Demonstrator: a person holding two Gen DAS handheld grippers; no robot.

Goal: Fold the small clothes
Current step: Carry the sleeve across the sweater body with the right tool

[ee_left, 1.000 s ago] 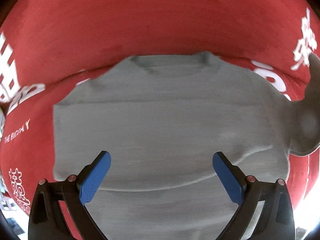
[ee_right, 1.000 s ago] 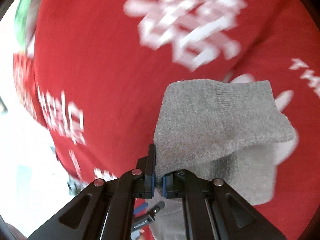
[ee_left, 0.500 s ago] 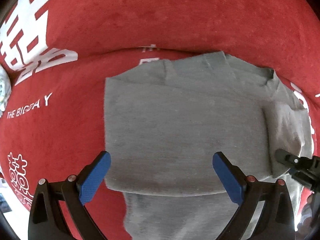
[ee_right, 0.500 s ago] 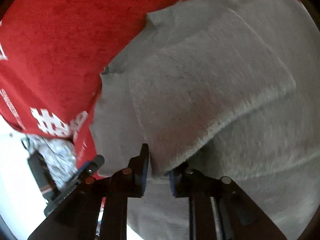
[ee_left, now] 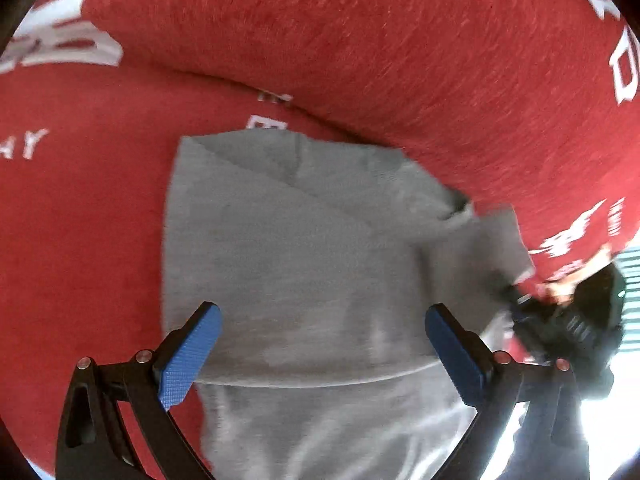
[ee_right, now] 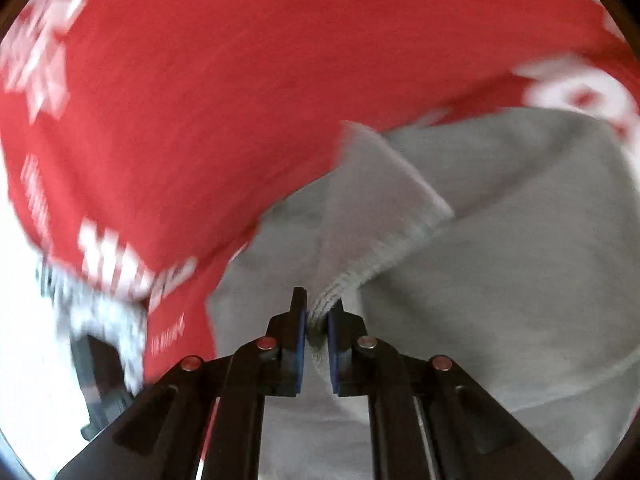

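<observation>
A small grey knit sweater (ee_left: 304, 248) lies partly folded on a red cloth. My left gripper (ee_left: 320, 356) is open and empty, hovering above the sweater's lower part. My right gripper (ee_right: 318, 316) is shut on the ribbed cuff of the grey sleeve (ee_right: 380, 216), which lies over the sweater body (ee_right: 520, 264). The right gripper also shows in the left wrist view (ee_left: 560, 320) at the sweater's right edge, blurred.
The red cloth with white lettering (ee_left: 360, 40) covers the whole surface under the sweater; it also shows in the right wrist view (ee_right: 180, 100). A patterned grey-white item (ee_right: 100, 312) lies at the cloth's left edge, blurred.
My right gripper has carried the sleeve over onto the sweater body and pulled back toward the right edge. The left gripper has shifted so that the sweater sits more centred; it stays open.
</observation>
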